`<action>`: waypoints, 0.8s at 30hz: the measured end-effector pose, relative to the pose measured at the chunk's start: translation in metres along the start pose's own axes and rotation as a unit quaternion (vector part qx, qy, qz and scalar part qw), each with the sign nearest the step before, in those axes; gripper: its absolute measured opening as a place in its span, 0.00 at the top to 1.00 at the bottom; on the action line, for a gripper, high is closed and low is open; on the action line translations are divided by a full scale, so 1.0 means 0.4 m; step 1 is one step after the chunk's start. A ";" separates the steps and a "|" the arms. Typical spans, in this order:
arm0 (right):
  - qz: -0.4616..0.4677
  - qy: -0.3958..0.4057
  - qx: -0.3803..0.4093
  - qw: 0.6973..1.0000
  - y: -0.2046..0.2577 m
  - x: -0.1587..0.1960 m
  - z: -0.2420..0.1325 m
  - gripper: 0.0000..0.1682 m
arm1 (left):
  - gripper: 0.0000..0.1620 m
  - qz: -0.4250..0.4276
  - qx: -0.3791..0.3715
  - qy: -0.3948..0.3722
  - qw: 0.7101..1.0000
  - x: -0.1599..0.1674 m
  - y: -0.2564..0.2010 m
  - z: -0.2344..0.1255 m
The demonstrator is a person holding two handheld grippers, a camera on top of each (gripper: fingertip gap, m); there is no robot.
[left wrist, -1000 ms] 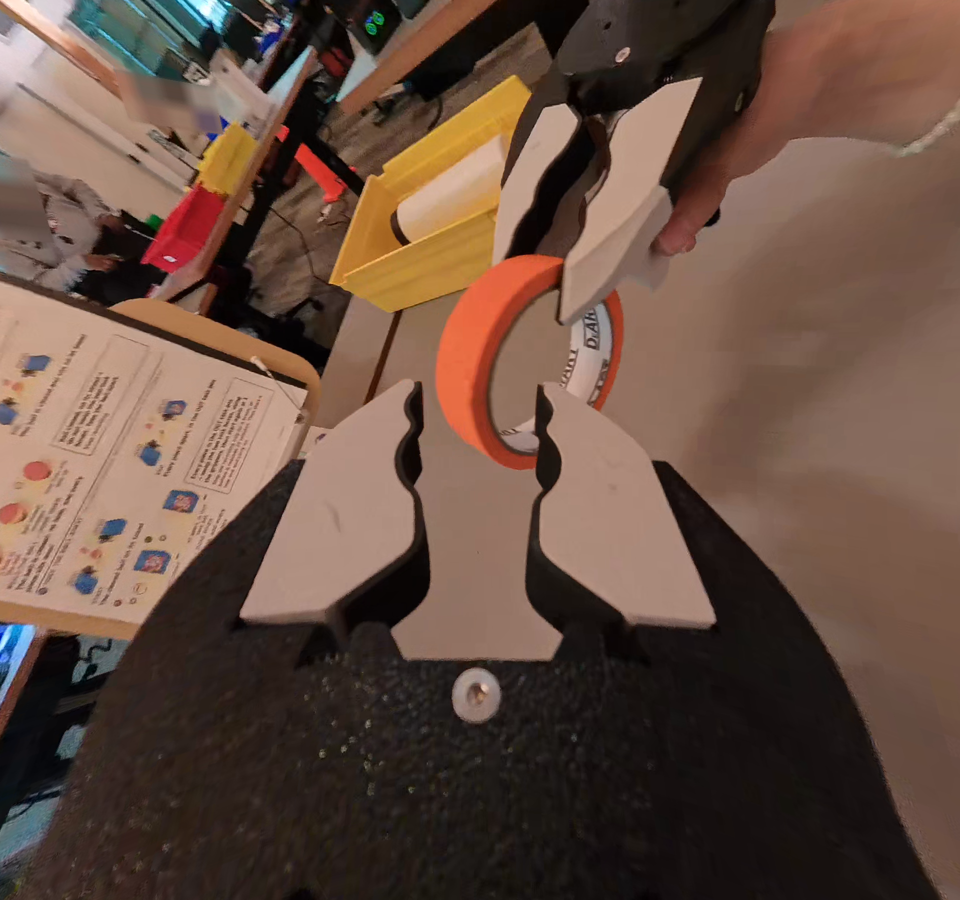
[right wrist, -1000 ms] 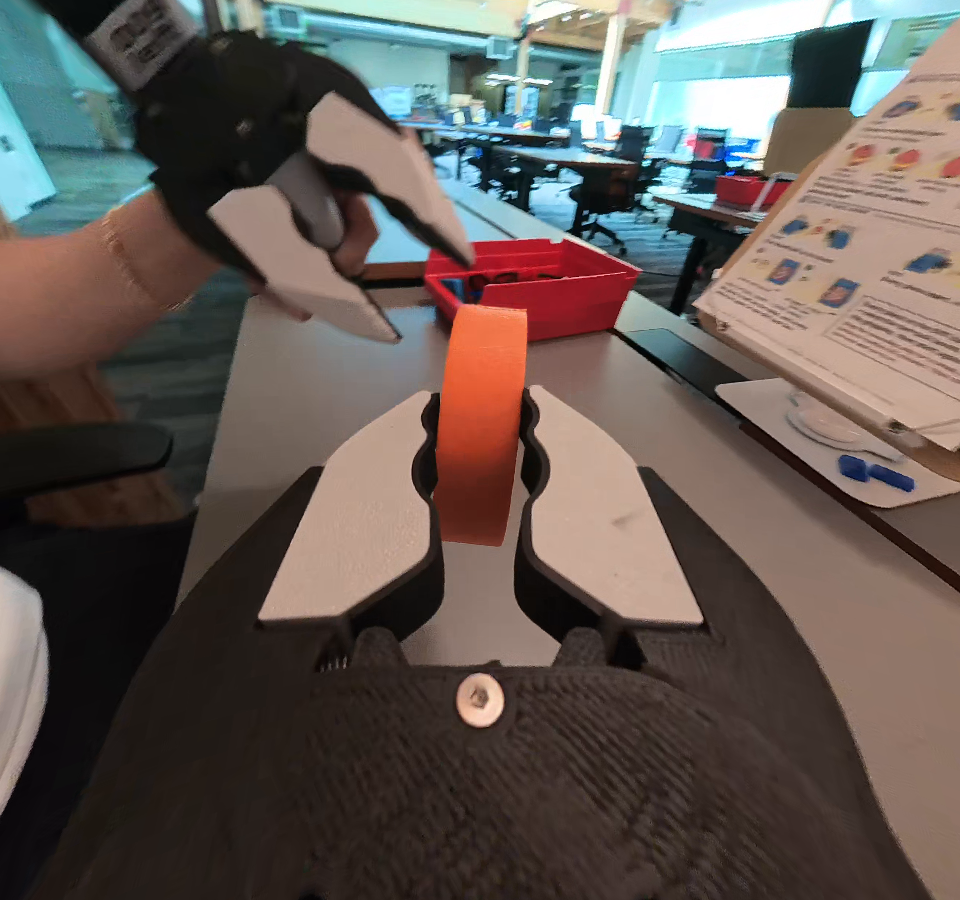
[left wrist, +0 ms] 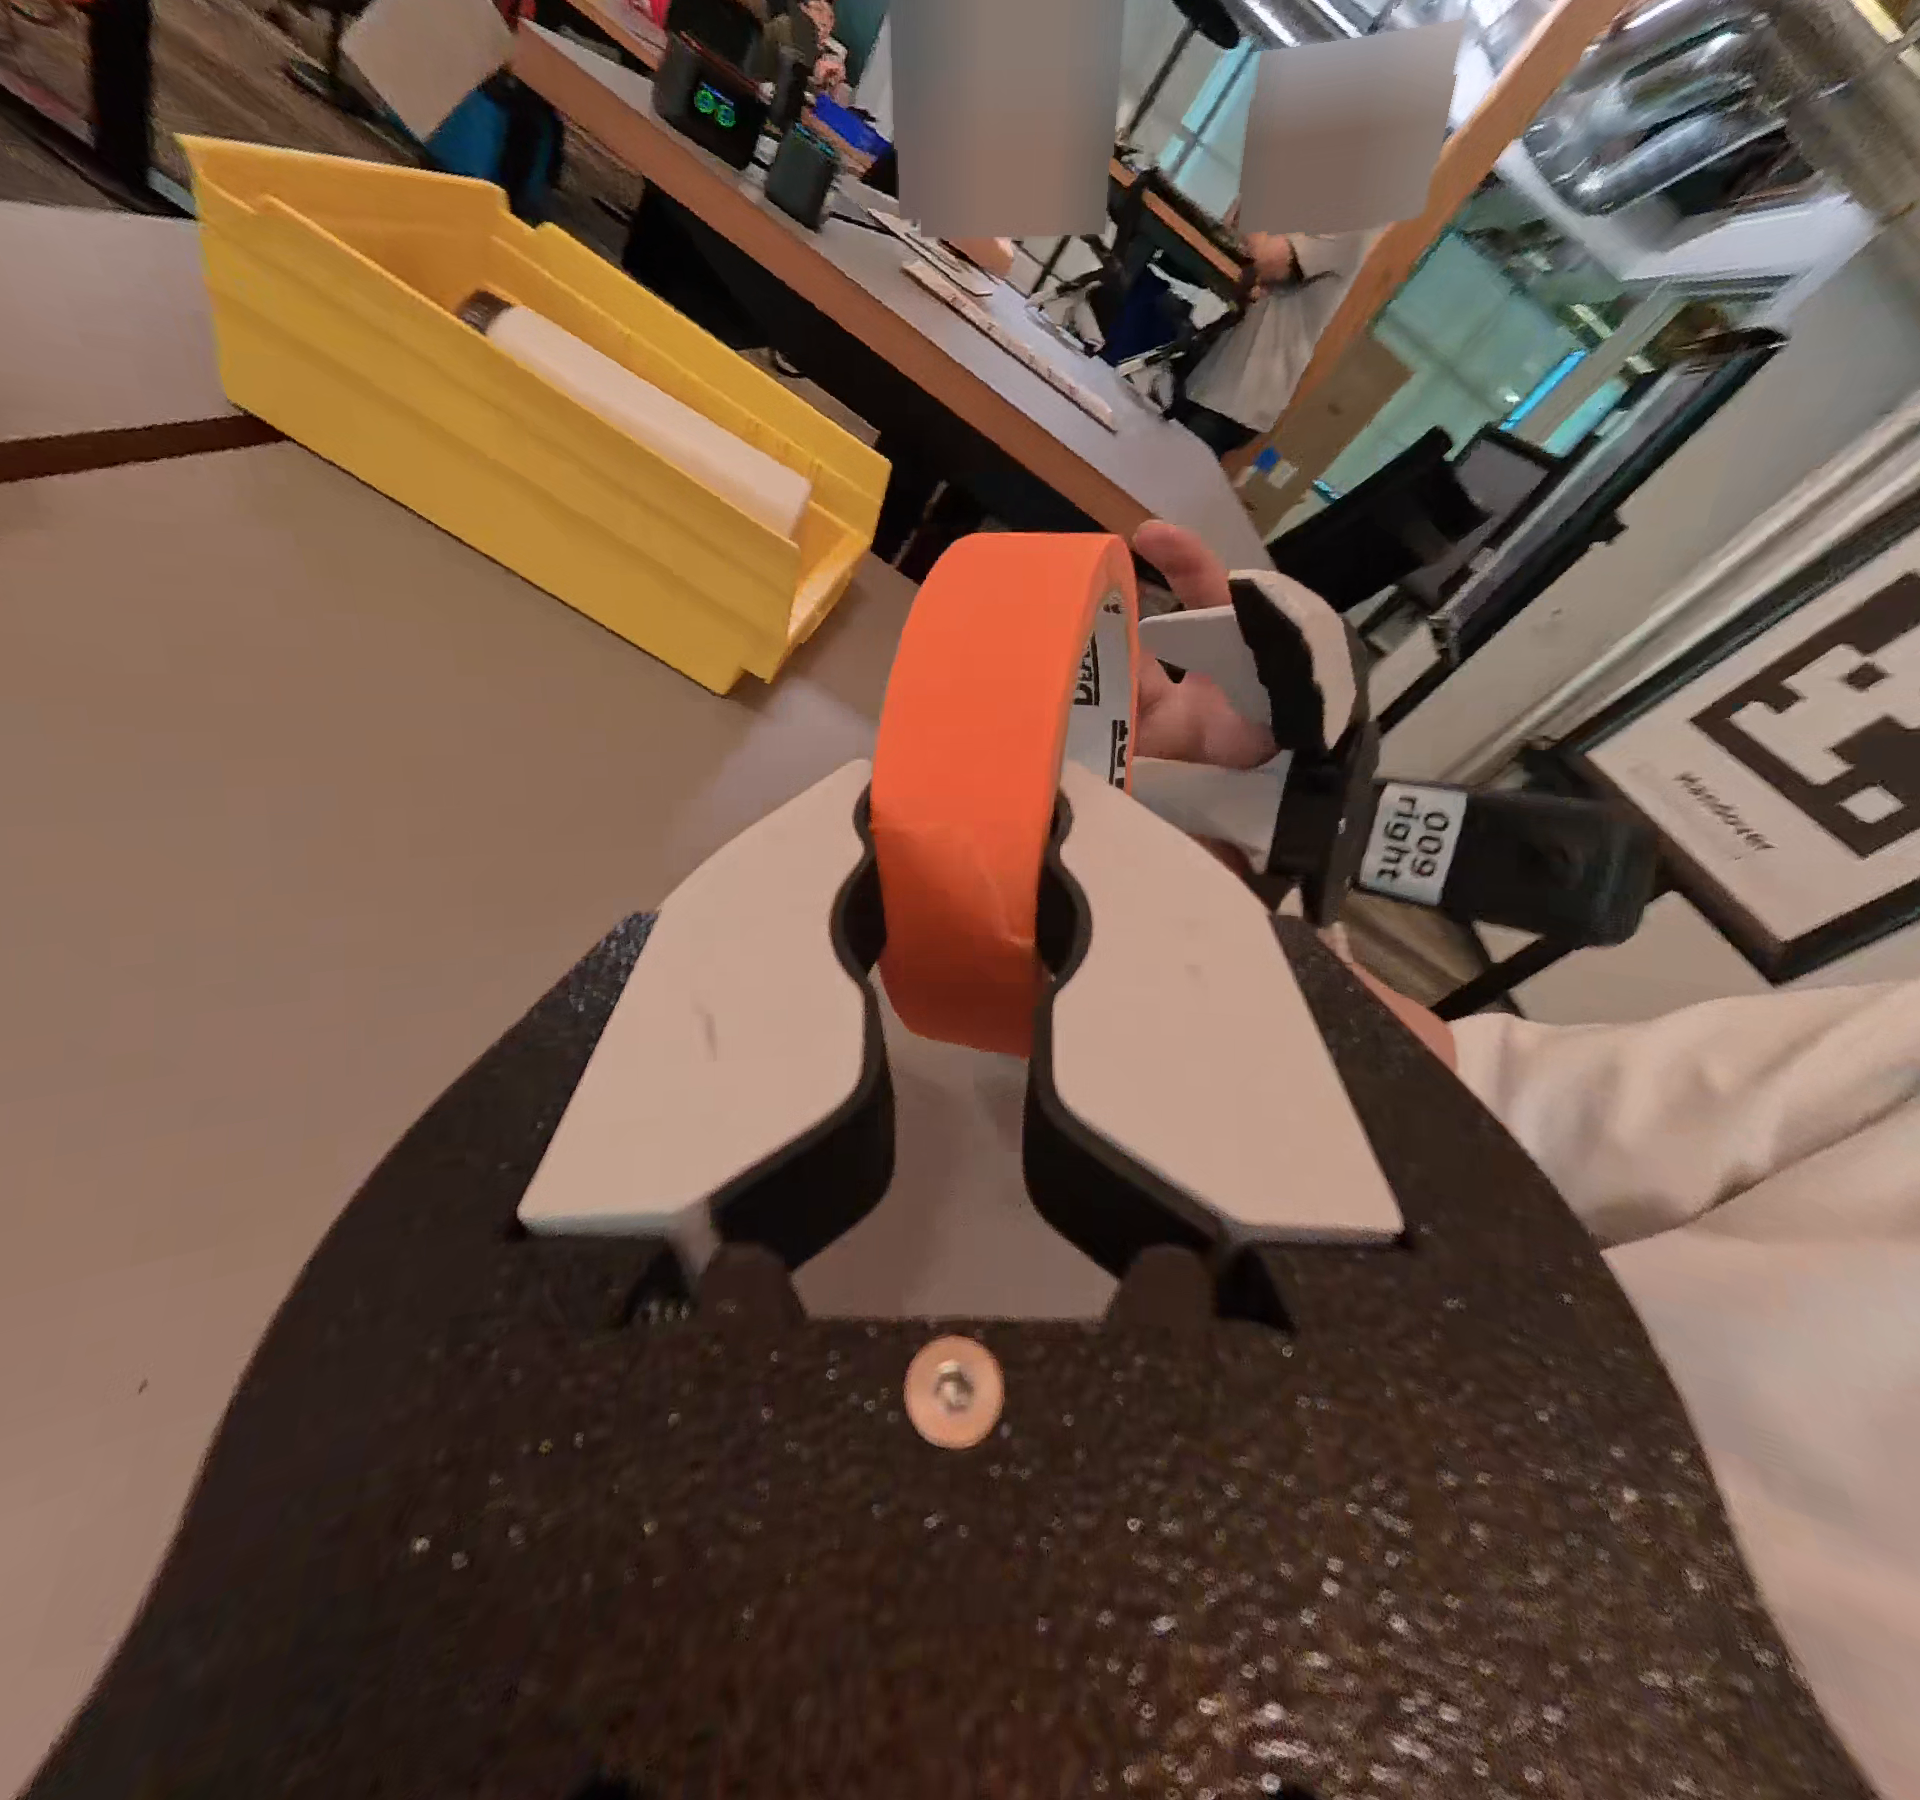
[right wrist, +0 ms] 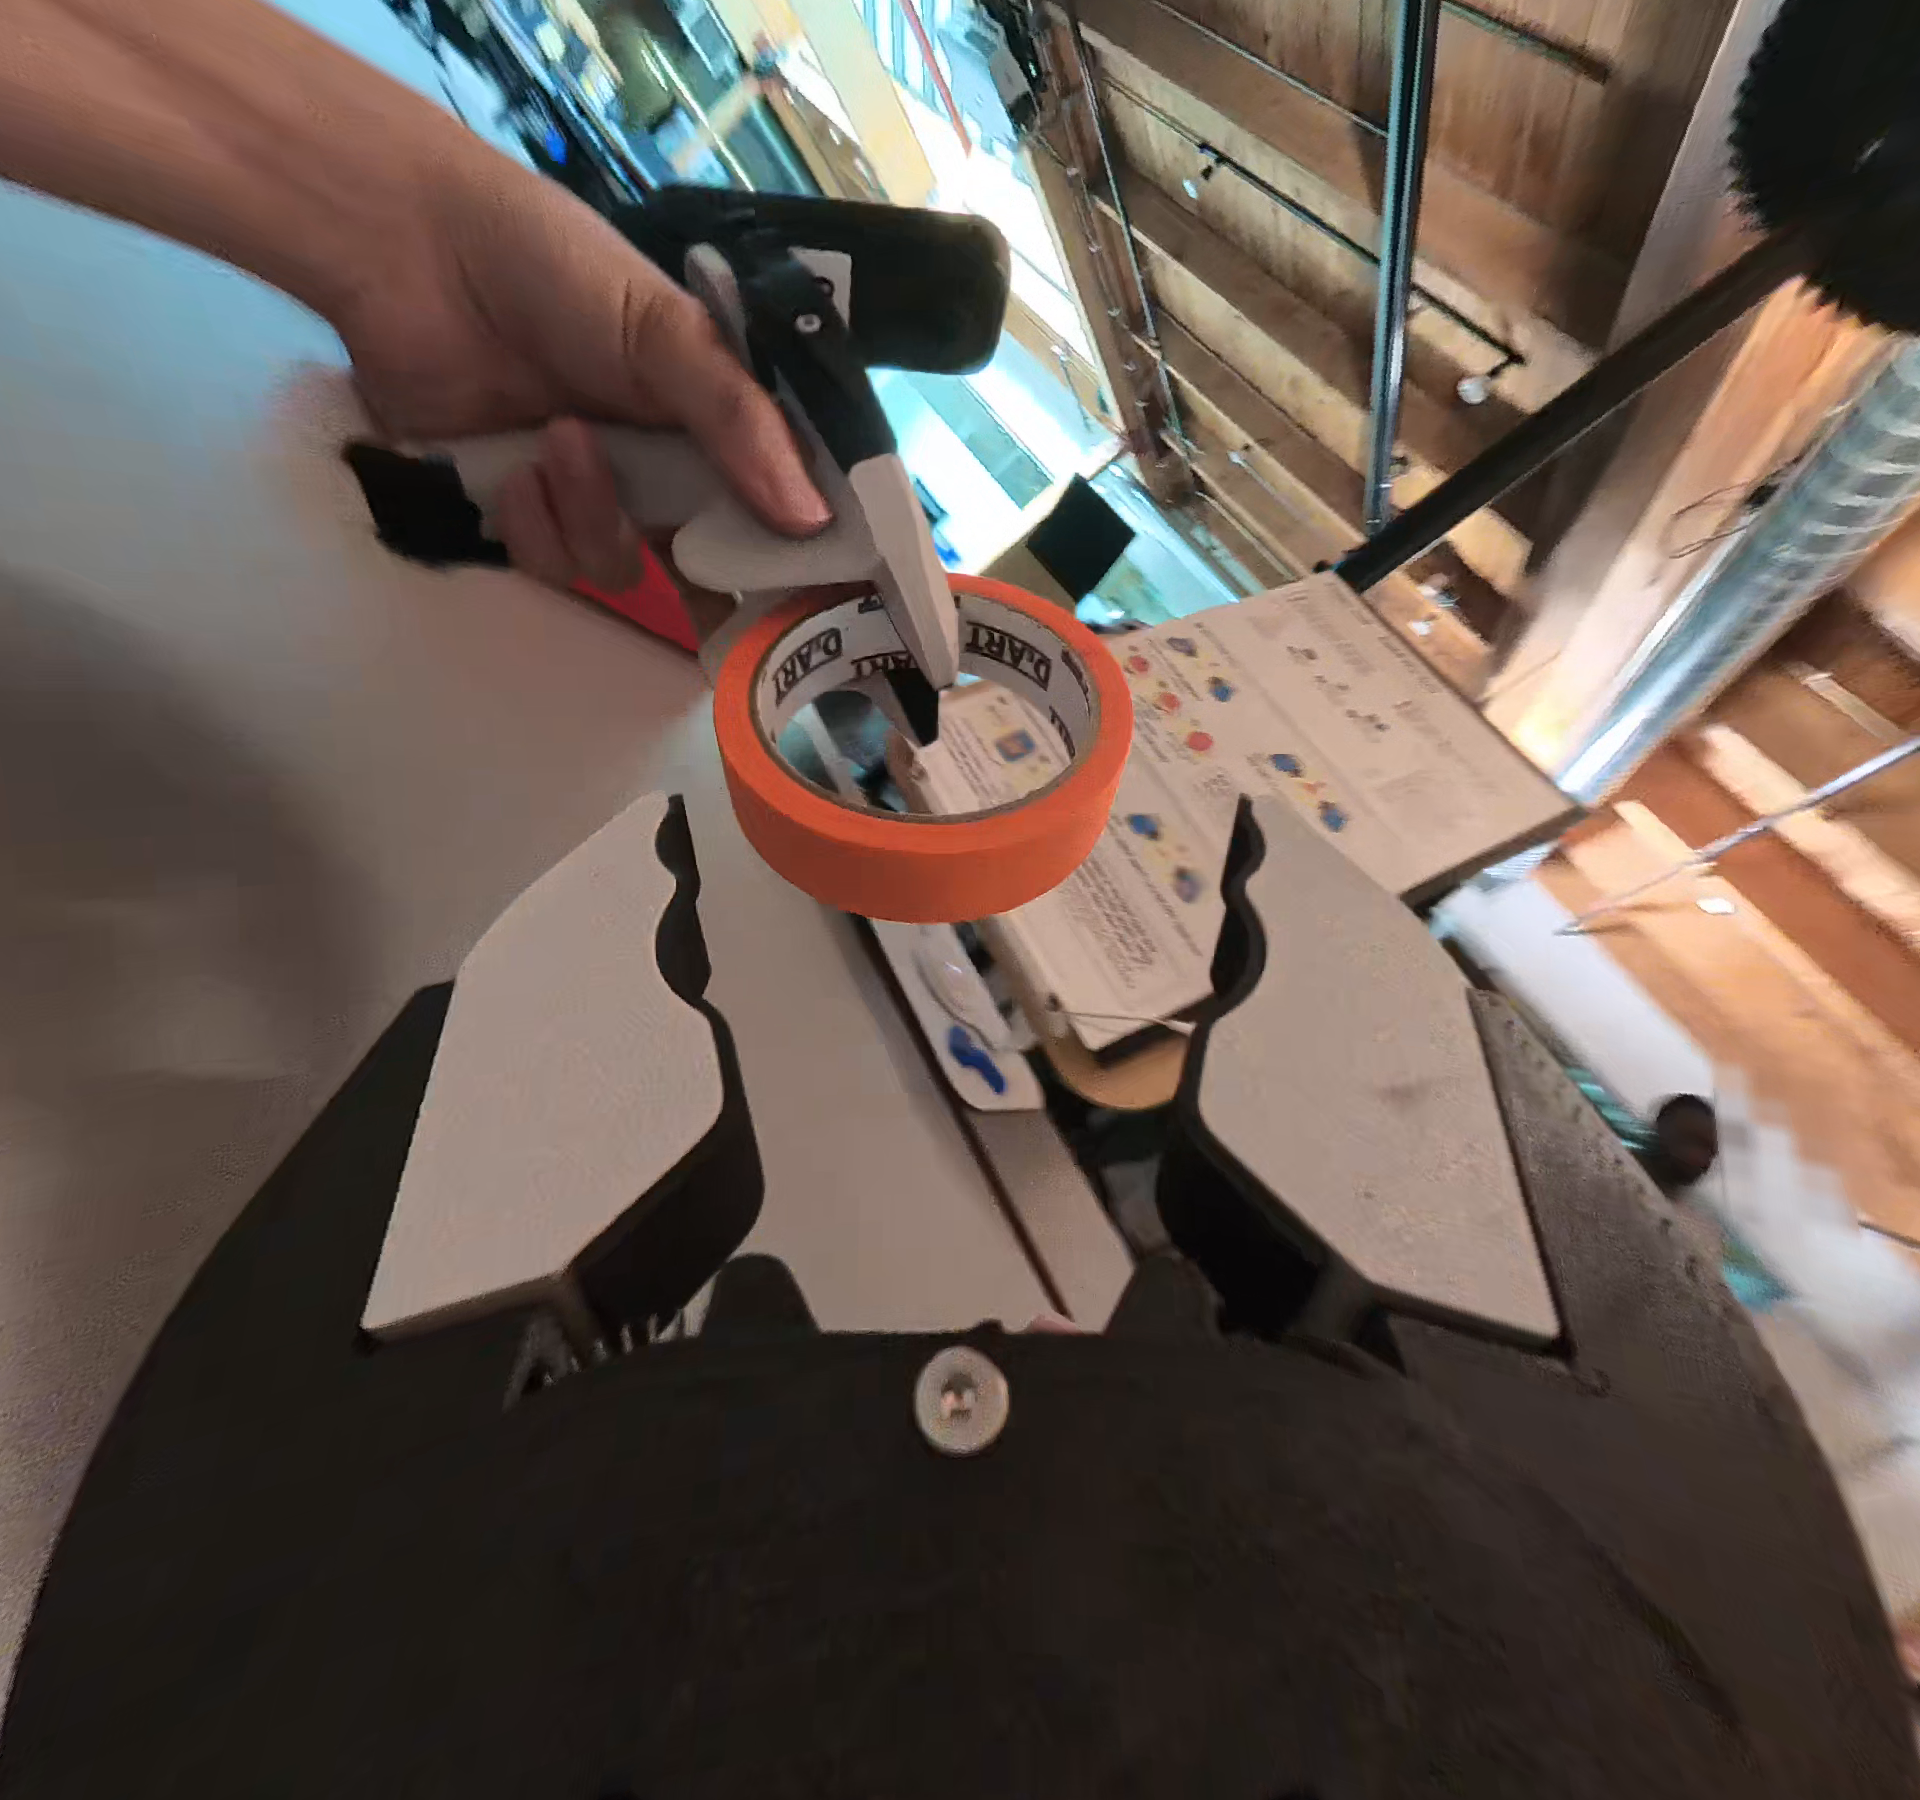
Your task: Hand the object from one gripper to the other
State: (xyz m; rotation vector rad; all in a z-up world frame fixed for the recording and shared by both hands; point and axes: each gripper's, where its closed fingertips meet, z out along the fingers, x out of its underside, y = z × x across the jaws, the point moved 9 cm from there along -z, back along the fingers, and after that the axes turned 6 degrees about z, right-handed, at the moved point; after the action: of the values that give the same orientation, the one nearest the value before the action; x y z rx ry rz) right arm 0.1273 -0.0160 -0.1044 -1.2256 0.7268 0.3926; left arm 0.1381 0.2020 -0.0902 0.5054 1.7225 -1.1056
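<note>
Orange tape roll [left wrist: 982, 794] pinched across its band by the left gripper [left wrist: 961, 820], held above the table [left wrist: 312, 815]. Right gripper [right wrist: 961, 836] spread wide, empty, just beside the roll; roll's hole axis faces it.

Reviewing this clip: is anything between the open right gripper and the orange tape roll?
Nothing visible. The right gripper stands open and apart from the orange tape roll, which the left gripper clamps by its band.
</note>
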 end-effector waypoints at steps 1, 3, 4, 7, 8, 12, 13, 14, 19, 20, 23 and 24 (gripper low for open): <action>-0.024 0.010 0.015 1.000 0.002 0.006 0.004 0.41 | 0.84 -0.008 0.018 0.002 1.000 -0.005 0.010 0.011; -0.014 0.021 0.038 0.999 -0.004 0.015 0.015 0.39 | 0.84 -0.018 0.054 0.004 0.998 -0.021 0.026 0.034; 0.017 0.020 0.043 0.999 -0.010 0.019 0.023 0.38 | 0.85 -0.024 0.065 0.010 0.998 -0.031 0.031 0.044; 0.076 0.009 0.049 0.996 -0.032 0.015 0.042 0.37 | 0.84 -0.031 0.076 0.025 0.996 -0.058 0.029 0.051; 0.077 0.006 0.050 0.996 -0.037 0.009 0.046 0.36 | 0.84 -0.031 0.081 0.027 0.996 -0.064 0.024 0.049; 0.049 -0.012 0.053 0.997 -0.021 -0.018 0.048 0.34 | 0.84 -0.034 0.061 0.027 0.997 -0.062 0.004 0.030; 0.028 -0.015 0.050 0.998 -0.014 -0.026 0.048 0.35 | 0.85 -0.046 0.058 0.022 0.997 -0.053 -0.004 0.026; 0.003 -0.008 0.042 0.999 -0.007 -0.035 0.048 0.35 | 0.85 -0.062 0.058 0.014 0.996 -0.043 -0.015 0.021; -0.089 -0.031 0.039 0.995 0.022 -0.078 0.018 0.40 | 0.84 -0.125 0.037 -0.012 0.991 0.018 -0.053 -0.007; -0.114 -0.024 0.035 0.993 0.031 -0.080 0.016 0.43 | 0.84 -0.146 0.038 -0.019 0.988 0.022 -0.057 -0.015; -0.214 0.011 0.021 0.977 0.066 -0.077 0.016 0.49 | 0.84 -0.198 0.044 -0.031 0.979 0.024 -0.071 -0.039; -0.245 0.012 0.024 0.969 0.077 -0.078 0.016 0.51 | 0.84 -0.205 0.039 -0.029 0.978 0.025 -0.074 -0.047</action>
State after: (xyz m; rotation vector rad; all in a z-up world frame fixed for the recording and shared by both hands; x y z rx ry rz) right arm 0.0873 0.0028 -0.1037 -1.3158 0.4282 -0.0479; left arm 0.1024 0.2017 -0.0842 0.1629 1.7828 -1.4671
